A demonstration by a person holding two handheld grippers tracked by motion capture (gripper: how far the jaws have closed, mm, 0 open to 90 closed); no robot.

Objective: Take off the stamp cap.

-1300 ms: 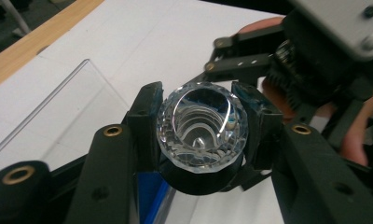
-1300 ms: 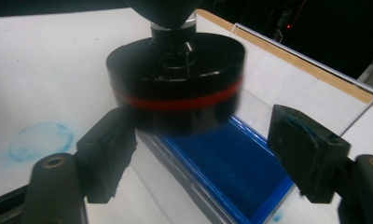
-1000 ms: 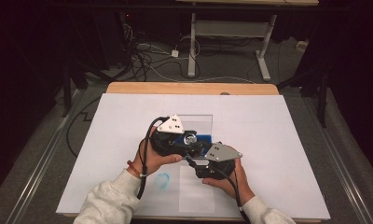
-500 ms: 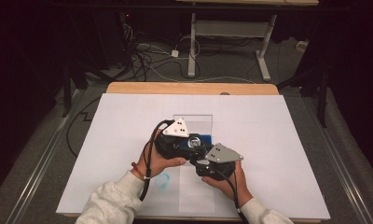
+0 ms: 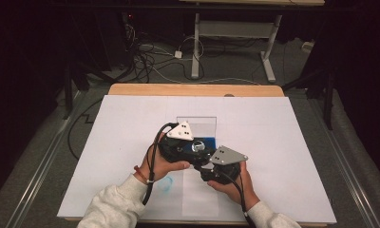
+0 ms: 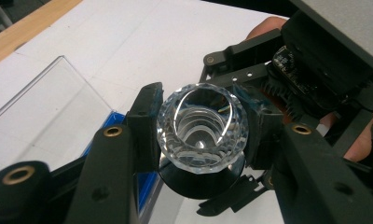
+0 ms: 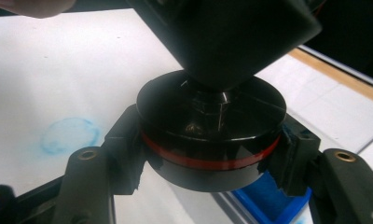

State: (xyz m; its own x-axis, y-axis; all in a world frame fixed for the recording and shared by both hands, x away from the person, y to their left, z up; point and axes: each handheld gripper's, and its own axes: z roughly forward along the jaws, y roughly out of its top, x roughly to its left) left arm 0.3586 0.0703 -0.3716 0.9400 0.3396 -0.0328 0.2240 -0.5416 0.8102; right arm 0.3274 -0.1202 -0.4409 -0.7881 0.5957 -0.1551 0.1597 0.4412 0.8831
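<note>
Left gripper (image 6: 201, 140) is clamping the crystal knob (image 6: 202, 130) — right gripper (image 7: 210, 154) is gripping the black base (image 7: 211, 135) beneath it; keep both axes aligned — twist gently.

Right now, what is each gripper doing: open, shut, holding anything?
Left gripper: shut on the faceted clear glass piece.
Right gripper: shut on the black disc with a red band.

We counted two grippers, one faceted clear knob (image 6: 202, 133), one black disc with a red band (image 7: 211, 125), one blue tray (image 7: 268, 195) and one clear panel (image 5: 196, 121)
</note>
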